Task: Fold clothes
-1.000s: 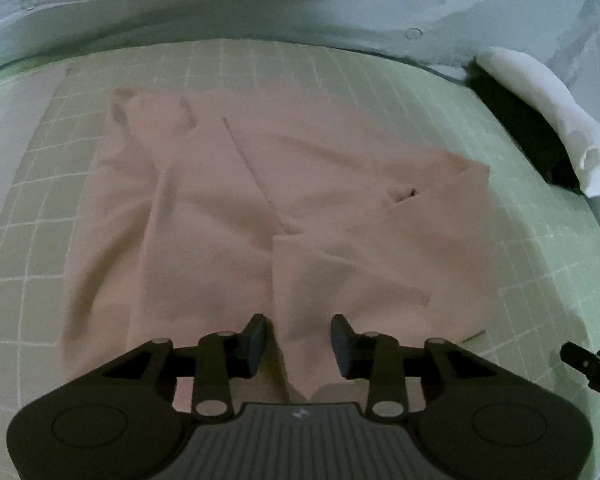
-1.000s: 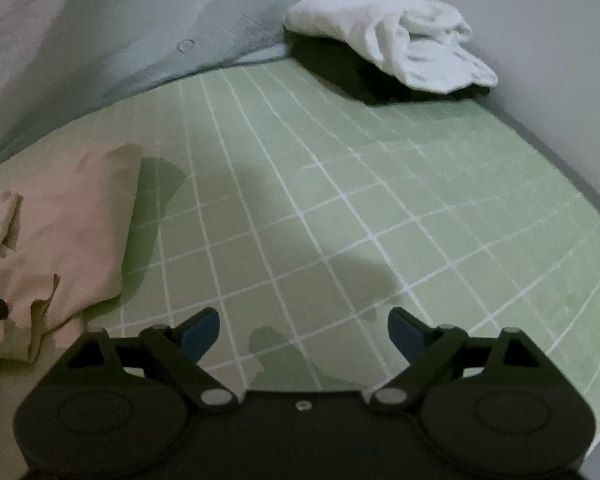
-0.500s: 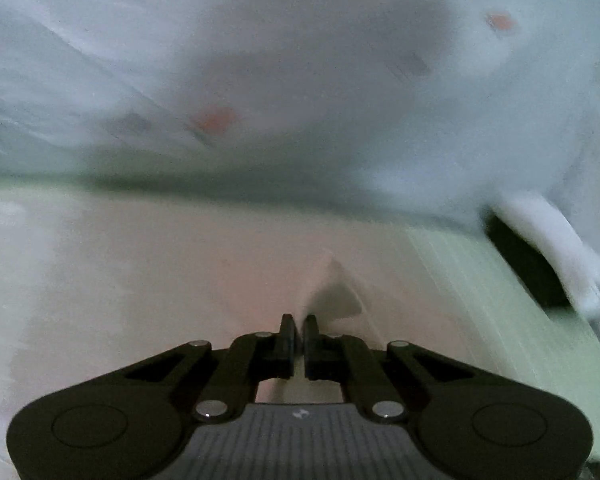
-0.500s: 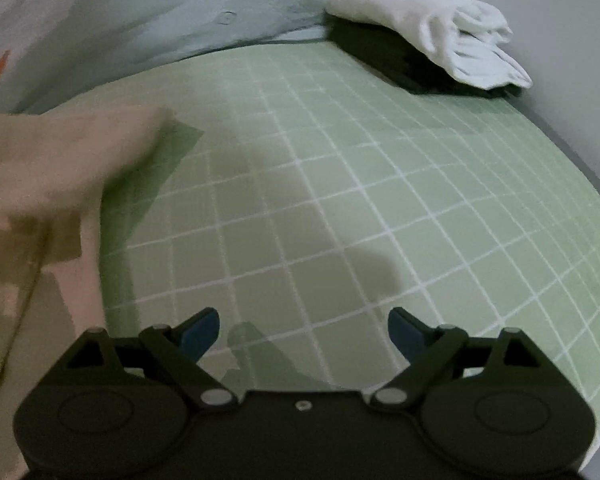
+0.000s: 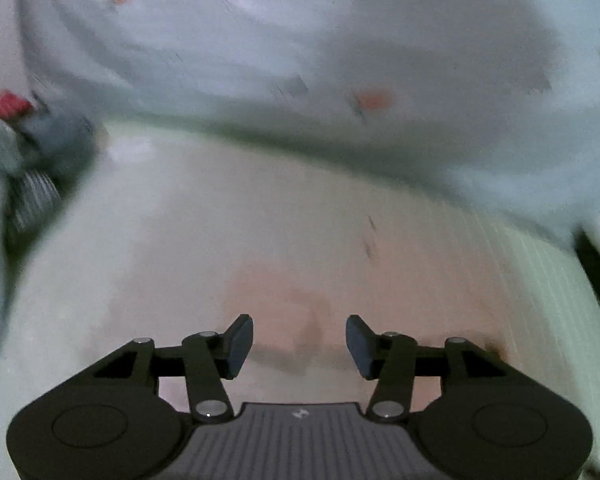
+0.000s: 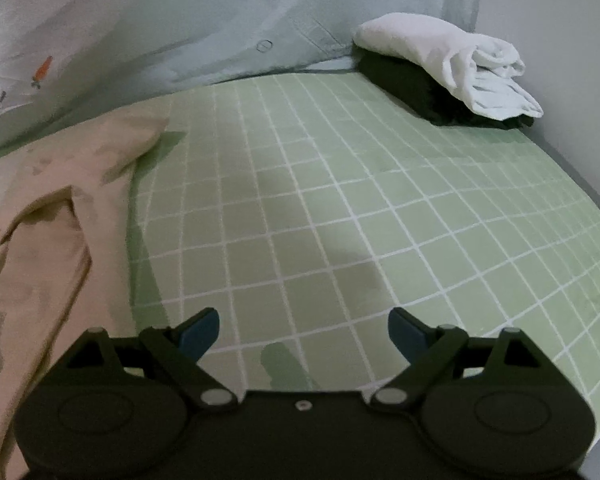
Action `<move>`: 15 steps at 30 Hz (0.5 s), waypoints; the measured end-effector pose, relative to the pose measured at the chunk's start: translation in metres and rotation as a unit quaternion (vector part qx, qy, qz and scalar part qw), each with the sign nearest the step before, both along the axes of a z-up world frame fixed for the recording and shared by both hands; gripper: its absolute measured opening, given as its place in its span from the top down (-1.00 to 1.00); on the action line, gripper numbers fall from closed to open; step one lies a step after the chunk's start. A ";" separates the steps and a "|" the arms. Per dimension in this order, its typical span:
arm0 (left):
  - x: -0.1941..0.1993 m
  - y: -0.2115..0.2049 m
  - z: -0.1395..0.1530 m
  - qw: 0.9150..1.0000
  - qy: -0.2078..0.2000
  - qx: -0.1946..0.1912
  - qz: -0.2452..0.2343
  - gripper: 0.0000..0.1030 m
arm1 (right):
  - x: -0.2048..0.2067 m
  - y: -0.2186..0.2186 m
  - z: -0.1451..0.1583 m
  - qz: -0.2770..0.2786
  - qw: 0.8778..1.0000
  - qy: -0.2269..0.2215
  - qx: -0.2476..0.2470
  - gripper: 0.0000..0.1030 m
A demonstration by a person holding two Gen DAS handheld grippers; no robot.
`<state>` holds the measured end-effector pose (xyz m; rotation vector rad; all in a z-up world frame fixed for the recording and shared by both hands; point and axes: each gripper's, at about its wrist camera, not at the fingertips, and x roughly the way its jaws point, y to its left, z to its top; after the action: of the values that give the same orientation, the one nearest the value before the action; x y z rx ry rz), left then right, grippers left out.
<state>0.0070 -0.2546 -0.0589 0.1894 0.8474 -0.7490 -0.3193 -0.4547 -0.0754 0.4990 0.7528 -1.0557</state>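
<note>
A pale pink garment (image 5: 300, 280) lies spread on the green checked sheet (image 6: 340, 208); the left wrist view is blurred by motion. My left gripper (image 5: 299, 344) hovers over the pink cloth, its jaws opening, with nothing pinched between the pads. In the right wrist view the same pink garment (image 6: 48, 216) lies at the left, partly folded over itself. My right gripper (image 6: 303, 334) stands wide open over bare sheet, to the right of the garment, holding nothing.
A folded white cloth (image 6: 448, 60) rests on a dark folded item (image 6: 404, 84) at the far right corner. A pale blue quilt (image 6: 180, 28) with small carrot prints rises behind. A blurred grey and red bundle (image 5: 24, 148) sits at far left.
My left gripper shut on an edge of the pink garment, carried it up and across, then opened and let it go. The right gripper drifted slightly, staying open.
</note>
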 end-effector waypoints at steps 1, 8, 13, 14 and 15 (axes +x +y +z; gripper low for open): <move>-0.015 0.000 -0.009 1.000 0.013 0.013 -0.018 -0.05 | 0.001 0.003 0.001 0.004 1.000 -0.004 -0.002 -0.79; -0.094 0.010 -0.056 0.987 0.031 0.103 -0.115 -0.07 | 0.005 0.022 0.005 0.071 0.997 -0.033 0.002 -0.78; -0.111 0.023 -0.071 0.985 0.031 0.126 -0.115 -0.09 | 0.003 0.037 -0.001 0.113 0.992 -0.047 0.028 -0.67; -0.114 0.025 -0.075 0.985 0.040 0.128 -0.111 -0.09 | 0.002 0.040 -0.003 0.118 0.991 -0.046 0.032 -0.63; -0.117 0.027 -0.078 0.985 0.046 0.128 -0.109 -0.10 | 0.002 0.043 -0.004 0.122 0.991 -0.043 0.035 -0.61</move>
<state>-0.1100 -0.2273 -0.1364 0.4863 1.0216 -0.8576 -0.3175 -0.4115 -0.0793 0.4958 0.7550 -0.7775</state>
